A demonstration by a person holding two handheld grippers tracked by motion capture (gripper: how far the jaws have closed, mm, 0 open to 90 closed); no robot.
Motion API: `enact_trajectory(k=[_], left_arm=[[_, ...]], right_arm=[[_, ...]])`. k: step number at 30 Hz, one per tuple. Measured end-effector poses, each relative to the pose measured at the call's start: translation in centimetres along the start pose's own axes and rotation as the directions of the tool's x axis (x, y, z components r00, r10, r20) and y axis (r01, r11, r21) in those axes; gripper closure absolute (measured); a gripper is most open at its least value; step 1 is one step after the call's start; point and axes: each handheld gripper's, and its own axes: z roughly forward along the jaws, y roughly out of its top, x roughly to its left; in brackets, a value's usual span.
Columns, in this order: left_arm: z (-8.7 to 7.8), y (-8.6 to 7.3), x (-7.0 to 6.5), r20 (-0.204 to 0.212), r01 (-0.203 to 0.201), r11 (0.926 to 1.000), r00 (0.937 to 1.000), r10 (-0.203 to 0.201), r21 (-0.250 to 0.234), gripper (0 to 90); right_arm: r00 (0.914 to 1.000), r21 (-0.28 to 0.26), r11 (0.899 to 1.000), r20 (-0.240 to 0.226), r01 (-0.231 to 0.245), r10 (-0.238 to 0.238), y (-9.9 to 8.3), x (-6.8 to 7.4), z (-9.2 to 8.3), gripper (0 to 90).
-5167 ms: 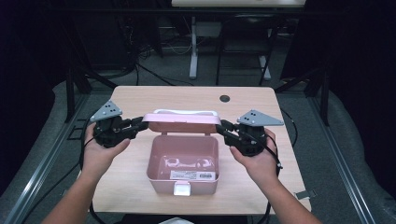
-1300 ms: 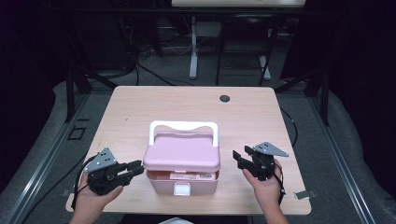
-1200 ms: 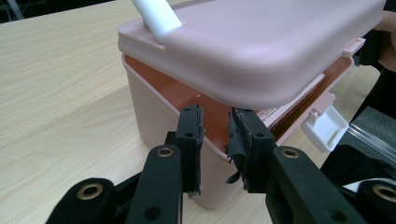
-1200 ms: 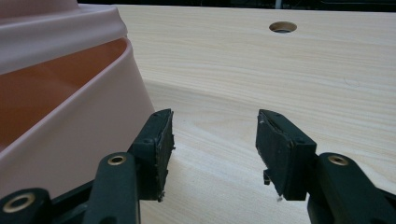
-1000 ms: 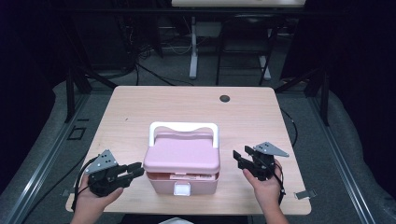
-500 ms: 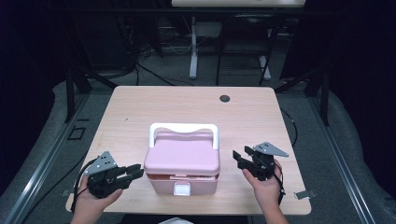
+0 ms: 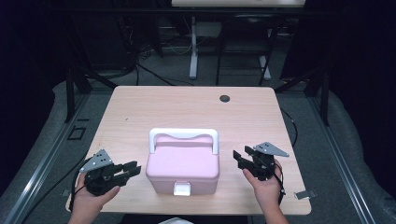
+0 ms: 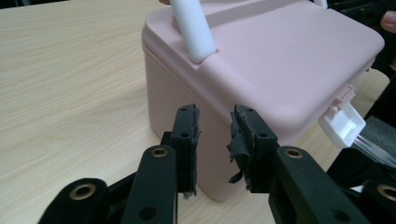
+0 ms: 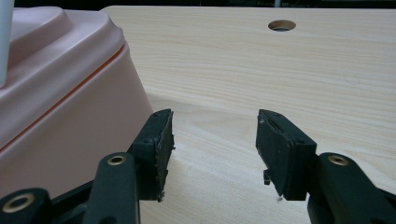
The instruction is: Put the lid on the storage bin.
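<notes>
Both grippers, left (image 7: 132, 169) just opening and right (image 7: 239, 157) spread, flank the closed pink plastic box (image 7: 183, 163) empty-jawed; next, I judge, press its white latch (image 7: 182, 188).

Overhead and close views, shared box (image 7: 183, 162)

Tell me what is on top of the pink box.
A white handle arches over the closed lid of the pink box. The lid covers whatever is inside.

The closed lid hides whatever the pink box (image 7: 183, 167) perhaps holds.
</notes>
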Motion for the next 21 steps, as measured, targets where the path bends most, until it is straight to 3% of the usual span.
enact_trajectory(k=[12, 21], left_arm=[[1.0, -0.6, 1.7, -0.038, 0.057, 0.9984, 0.9977, -0.057, -0.007, 61.7], [2.4, -0.6, 3.4, -0.082, 0.067, 0.9977, 0.9944, -0.066, 0.008, 59.7]], right_arm=[[1.0, 0.004, 1.0, 0.001, -0.005, 0.005, -0.1, -0.1, 0.1, 45.8], [1.0, 0.014, 1.0, 0.002, -0.003, 0.003, -0.2, -0.1, 0.2, 45.8]])
